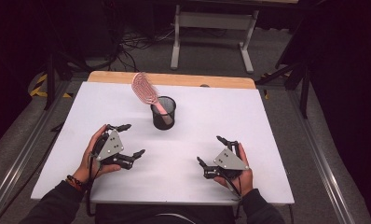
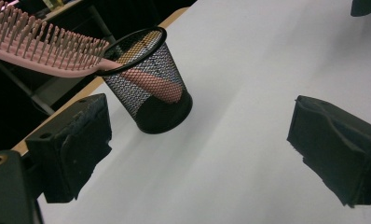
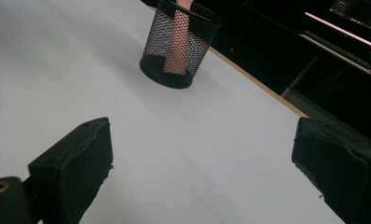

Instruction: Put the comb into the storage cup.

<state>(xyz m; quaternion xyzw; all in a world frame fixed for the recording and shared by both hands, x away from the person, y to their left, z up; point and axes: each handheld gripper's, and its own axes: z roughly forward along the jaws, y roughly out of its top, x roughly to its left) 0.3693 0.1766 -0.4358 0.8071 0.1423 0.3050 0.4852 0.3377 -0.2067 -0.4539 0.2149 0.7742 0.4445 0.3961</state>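
Both my hands are sitting low on the bench (image 1: 267,140), closest to me. My left claw (image 1: 129,140) is wide open with nothing in it, jaws spread far apart and angled in toward the middle. My right claw (image 1: 211,149) is the same deal, gaping open and empty, resting near the front right part of the white top. The two are well apart from each other, bare white surface between them.

Further out, roughly centered between the claws, is the cup (image 1: 163,113), a black mesh pen holder standing upright on the white sheet. From my left claw's camera it sits just past the left jaw, and from the right one it's farther off, near the wooden back edge.

Sticking out of the cup is the brush (image 1: 144,88), a pink hairbrush, handle down inside the mesh and the bristle head poking up and leaning away to the left over the rim. Neither claw touches it or the cup.

Beyond the bench there's grey floor and a white frame (image 1: 214,21).
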